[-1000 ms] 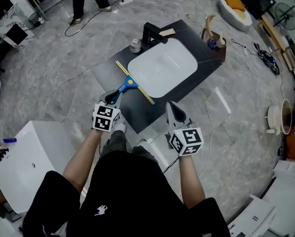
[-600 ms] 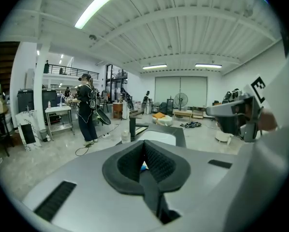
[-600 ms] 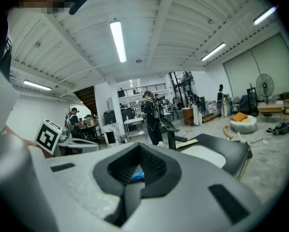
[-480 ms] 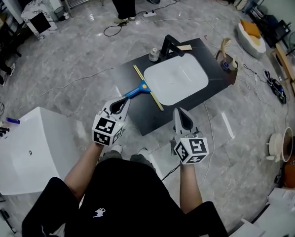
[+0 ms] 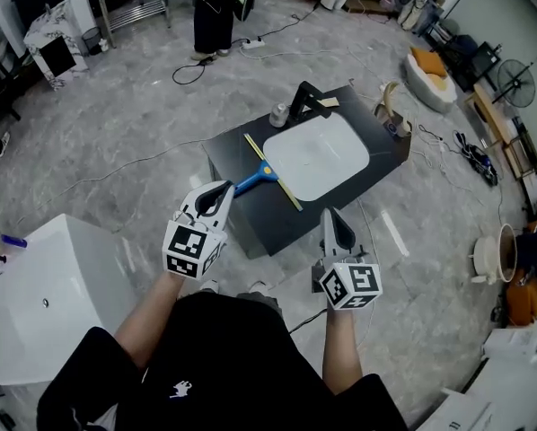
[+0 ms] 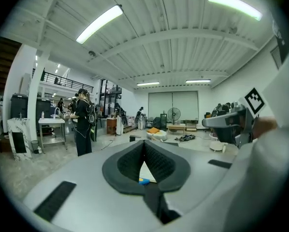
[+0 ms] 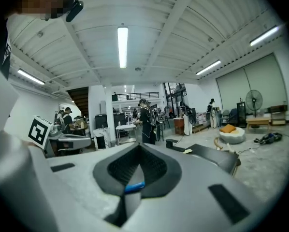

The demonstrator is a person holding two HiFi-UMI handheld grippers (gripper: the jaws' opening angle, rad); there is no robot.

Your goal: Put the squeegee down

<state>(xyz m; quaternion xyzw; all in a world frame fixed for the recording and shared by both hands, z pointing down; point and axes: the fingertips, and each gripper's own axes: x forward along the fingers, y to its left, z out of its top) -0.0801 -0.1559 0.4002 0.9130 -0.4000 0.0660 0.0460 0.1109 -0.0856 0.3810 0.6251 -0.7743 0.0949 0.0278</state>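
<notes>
The squeegee (image 5: 261, 178), blue handle and long yellow blade, lies flat on the black countertop (image 5: 250, 215) just left of the white basin (image 5: 318, 158). My left gripper (image 5: 222, 189) hovers short of the handle's near end, apart from it, jaws shut on nothing. My right gripper (image 5: 328, 215) is over the countertop's near edge, also shut and empty. In the left gripper view the pads (image 6: 156, 162) meet at the tip, and a bit of the blue handle (image 6: 143, 181) shows below them. The right gripper view shows the same blue handle (image 7: 135, 186) through its shut jaws.
A black faucet (image 5: 306, 97) and a small metal cup (image 5: 278, 115) stand at the countertop's far edge. A white tub (image 5: 35, 303) sits at the left. A person (image 5: 215, 7) stands beyond. Cables cross the floor; a bucket (image 5: 488, 259) and clutter fill the right.
My left gripper has drawn back and up from the squeegee handle and its jaws have closed empty. The right gripper has risen too. The squeegee stays on the countertop.
</notes>
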